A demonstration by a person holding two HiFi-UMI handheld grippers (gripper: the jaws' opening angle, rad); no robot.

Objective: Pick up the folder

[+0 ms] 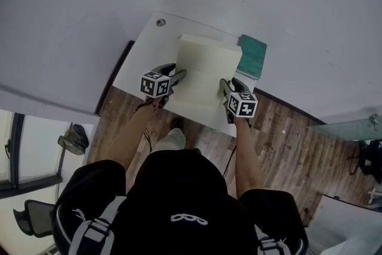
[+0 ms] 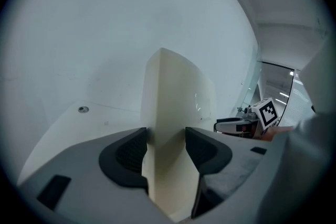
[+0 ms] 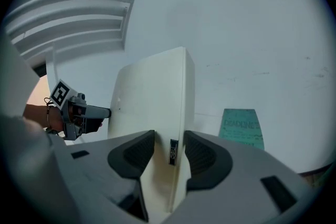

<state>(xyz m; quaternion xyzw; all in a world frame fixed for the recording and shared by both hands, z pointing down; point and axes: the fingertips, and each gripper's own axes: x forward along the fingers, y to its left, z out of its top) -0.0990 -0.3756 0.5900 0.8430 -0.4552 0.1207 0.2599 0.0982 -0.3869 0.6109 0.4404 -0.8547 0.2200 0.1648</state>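
Left tool [image 1: 179,76], right tool [image 1: 225,87] clamp one folder [image 1: 206,68] (one teal book [image 1: 253,57]).

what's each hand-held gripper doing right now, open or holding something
Left hand-held gripper: closed on the left edge of the cream folder.
Right hand-held gripper: closed on the right edge of the cream folder.

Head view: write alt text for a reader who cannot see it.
From above, a person grips a cream folder at its sides with the left tool and right tool, over a white table. A green booklet lies right of it.
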